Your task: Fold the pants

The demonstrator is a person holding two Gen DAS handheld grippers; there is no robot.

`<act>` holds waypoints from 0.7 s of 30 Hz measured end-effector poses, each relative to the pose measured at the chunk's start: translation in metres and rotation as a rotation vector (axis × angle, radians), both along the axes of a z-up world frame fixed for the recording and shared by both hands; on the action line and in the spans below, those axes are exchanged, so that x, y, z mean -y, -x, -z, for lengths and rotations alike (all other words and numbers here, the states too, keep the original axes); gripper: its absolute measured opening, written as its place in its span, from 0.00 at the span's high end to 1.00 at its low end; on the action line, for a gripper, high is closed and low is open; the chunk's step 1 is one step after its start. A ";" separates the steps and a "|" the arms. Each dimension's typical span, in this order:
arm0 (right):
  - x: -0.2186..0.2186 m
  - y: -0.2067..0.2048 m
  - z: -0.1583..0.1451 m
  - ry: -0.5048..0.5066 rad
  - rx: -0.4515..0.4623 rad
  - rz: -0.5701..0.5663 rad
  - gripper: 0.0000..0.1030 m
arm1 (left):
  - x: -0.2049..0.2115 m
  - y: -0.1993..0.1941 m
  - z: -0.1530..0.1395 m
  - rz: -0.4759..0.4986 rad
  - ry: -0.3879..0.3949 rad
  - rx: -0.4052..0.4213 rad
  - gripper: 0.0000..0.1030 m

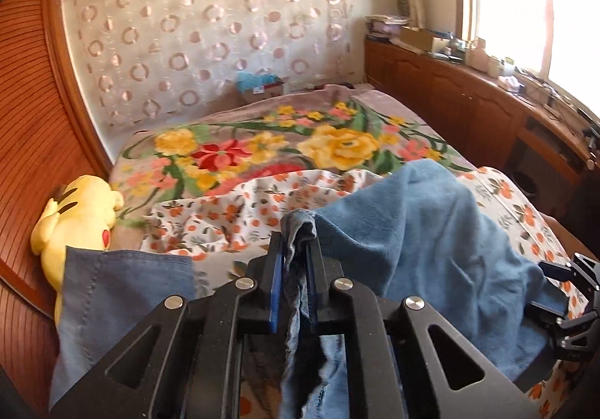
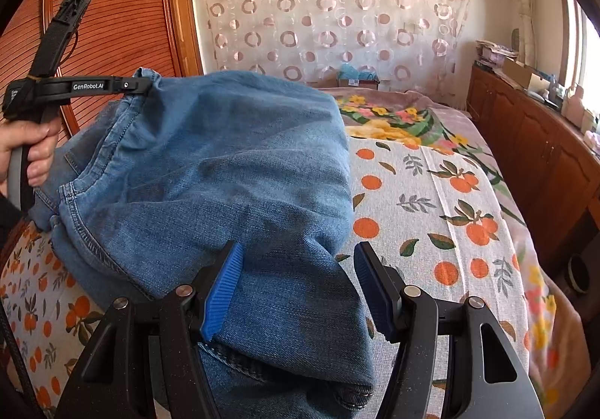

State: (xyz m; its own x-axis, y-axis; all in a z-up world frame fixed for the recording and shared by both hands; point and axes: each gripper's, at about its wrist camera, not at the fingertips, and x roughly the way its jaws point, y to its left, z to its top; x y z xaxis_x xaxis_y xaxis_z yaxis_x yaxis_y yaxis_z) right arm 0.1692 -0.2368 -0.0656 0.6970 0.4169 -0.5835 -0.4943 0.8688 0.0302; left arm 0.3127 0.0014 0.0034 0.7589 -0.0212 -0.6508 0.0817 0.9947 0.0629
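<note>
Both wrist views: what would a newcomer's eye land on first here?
The faded blue denim pants fill the near centre of the right wrist view, draped between the open right tongs, and the left tongs are pinched shut on a bunch of the same denim. Behind lies the bright yellow-and-red floral blanket, with a yellow plush toy at the bed's left edge.

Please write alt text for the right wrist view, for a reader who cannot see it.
Blue jeans drape between the open right tongs, over a bed sheet printed with oranges. At left, a hand holds the left tongs shut on the waistband.
</note>
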 end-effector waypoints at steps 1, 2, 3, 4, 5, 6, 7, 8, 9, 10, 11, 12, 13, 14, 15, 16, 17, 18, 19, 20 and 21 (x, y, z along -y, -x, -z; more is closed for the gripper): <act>0.000 -0.001 0.000 -0.001 -0.001 0.001 0.38 | -0.004 -0.001 0.001 -0.009 0.000 -0.002 0.88; -0.001 -0.001 0.001 -0.001 -0.002 0.001 0.38 | -0.007 -0.004 0.003 -0.016 -0.006 -0.005 0.88; -0.001 -0.001 0.001 -0.001 -0.002 0.002 0.38 | -0.010 -0.006 0.005 -0.023 -0.011 -0.011 0.88; -0.002 -0.001 0.001 -0.002 -0.002 0.002 0.38 | -0.012 -0.008 0.008 -0.031 -0.011 -0.019 0.88; -0.002 -0.001 0.001 -0.001 -0.002 0.002 0.38 | -0.013 -0.009 0.010 -0.034 -0.005 -0.026 0.88; -0.001 -0.001 0.001 -0.002 -0.002 0.002 0.38 | -0.015 -0.008 0.013 -0.040 0.007 -0.035 0.88; -0.001 -0.001 0.001 -0.002 -0.003 0.002 0.38 | -0.017 -0.006 0.014 -0.042 0.018 -0.039 0.86; -0.001 -0.001 0.001 -0.002 -0.004 0.002 0.38 | -0.018 -0.004 0.014 -0.042 0.023 -0.037 0.85; -0.001 -0.002 0.001 -0.003 -0.005 0.002 0.38 | -0.017 0.000 0.015 -0.043 0.025 -0.035 0.81; -0.001 -0.002 0.001 -0.003 -0.006 0.003 0.38 | -0.017 0.004 0.015 -0.044 0.022 -0.034 0.77; -0.001 -0.002 0.001 -0.003 -0.007 0.004 0.38 | -0.015 0.008 0.016 -0.042 0.018 -0.034 0.74; -0.002 -0.002 0.000 -0.003 -0.008 0.005 0.38 | -0.013 0.015 0.017 -0.032 0.016 -0.032 0.68; -0.002 -0.002 0.000 -0.004 -0.008 0.004 0.38 | -0.011 0.021 0.017 -0.021 0.018 -0.030 0.59; -0.003 -0.002 0.000 -0.004 -0.008 0.006 0.38 | -0.009 0.029 0.019 -0.008 0.024 -0.031 0.55; -0.003 -0.002 -0.001 -0.005 -0.006 0.007 0.38 | -0.007 0.036 0.019 0.005 0.030 -0.033 0.53; -0.003 -0.001 -0.001 0.002 -0.002 0.010 0.38 | -0.006 0.044 0.020 0.016 0.036 -0.034 0.53; -0.003 0.000 -0.002 0.012 0.003 0.016 0.38 | -0.005 0.053 0.021 0.021 0.043 -0.034 0.53; -0.002 0.002 -0.003 0.016 0.006 0.017 0.38 | -0.003 0.061 0.022 0.026 0.051 -0.035 0.53; -0.001 0.004 -0.006 0.016 0.003 0.014 0.38 | -0.001 0.073 0.025 0.038 0.063 -0.038 0.53; 0.001 0.006 -0.007 0.017 -0.006 0.006 0.38 | 0.001 0.079 0.027 0.047 0.066 -0.043 0.53; 0.002 0.009 -0.008 0.017 -0.013 0.003 0.38 | 0.003 0.089 0.031 0.058 0.068 -0.049 0.53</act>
